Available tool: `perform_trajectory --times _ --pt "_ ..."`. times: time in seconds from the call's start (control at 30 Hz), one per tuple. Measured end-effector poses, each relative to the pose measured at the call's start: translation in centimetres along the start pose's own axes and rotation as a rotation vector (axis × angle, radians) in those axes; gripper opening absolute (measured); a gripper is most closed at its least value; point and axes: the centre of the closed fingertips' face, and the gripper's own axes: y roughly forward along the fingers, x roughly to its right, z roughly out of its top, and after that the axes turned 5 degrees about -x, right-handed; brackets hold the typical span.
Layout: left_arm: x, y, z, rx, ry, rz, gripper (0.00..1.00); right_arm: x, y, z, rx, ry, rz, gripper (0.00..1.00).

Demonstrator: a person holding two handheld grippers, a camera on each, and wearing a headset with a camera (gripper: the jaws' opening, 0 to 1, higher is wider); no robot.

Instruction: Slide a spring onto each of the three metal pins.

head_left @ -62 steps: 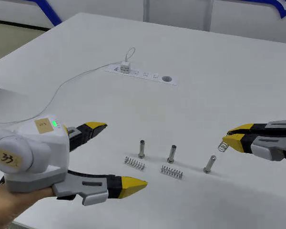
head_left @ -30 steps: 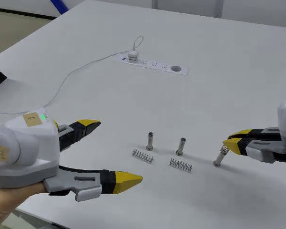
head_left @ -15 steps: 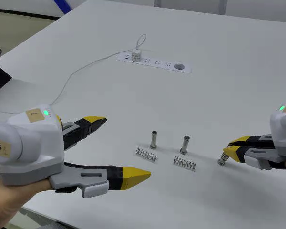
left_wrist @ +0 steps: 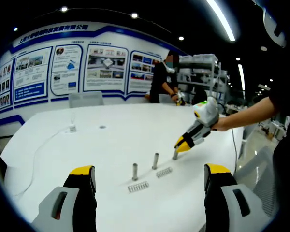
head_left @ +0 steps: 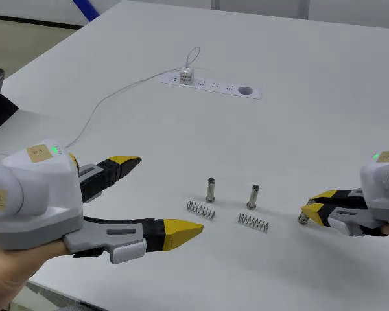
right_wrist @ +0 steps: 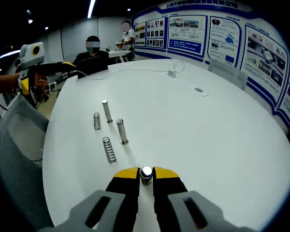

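Right gripper view looks along its own jaws. The right gripper (right_wrist: 146, 180) has its yellow tips drawn together on the head of the third pin (right_wrist: 146, 172), which stands upright between them on the white table (right_wrist: 222, 125). The tips cover the shaft, so I cannot be sure a spring sits on it. In the head view the short stretch of this pin below the tips looks ribbed, so a spring is probably on it. On that reading, one pin of three is done or nearly done.

Ahead and to the left of those jaws stand the near pin (right_wrist: 121, 131) and the far pin (right_wrist: 107, 110), both upright and bare. A loose spring lies flat just left of each: the near spring (right_wrist: 108, 149) and the far spring (right_wrist: 96, 120).

In the head view the left gripper (head_left: 162, 194) hovers above the table with its jaws wide apart and nothing between them. The two loose springs lie ahead of its tips, near but out of its grasp. Those two springs are yet to be picked up and slid onto the two bare pins.
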Motion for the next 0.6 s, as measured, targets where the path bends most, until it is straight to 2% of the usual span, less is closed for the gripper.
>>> perform_trajectory --times 0.17,0.3,0.43,0.6 --pt "0.2 0.1 0.0 0.0 0.001 -0.005 0.95 0.0 0.1 0.0 0.008 -0.01 0.01 0.11" --pt "0.4 0.1 0.2 0.002 0.006 -0.006 0.95 -0.1 0.1 0.0 0.006 -0.066 0.007 0.12" --pt "0.5 0.0 0.3 0.005 0.007 -0.006 0.96 -0.4 -0.3 0.2 0.009 -0.089 0.004 0.17" --pt "0.4 -0.2 0.2 0.001 0.01 -0.005 0.96 0.1 -1.2 1.3 0.064 -0.086 -0.023 0.19"
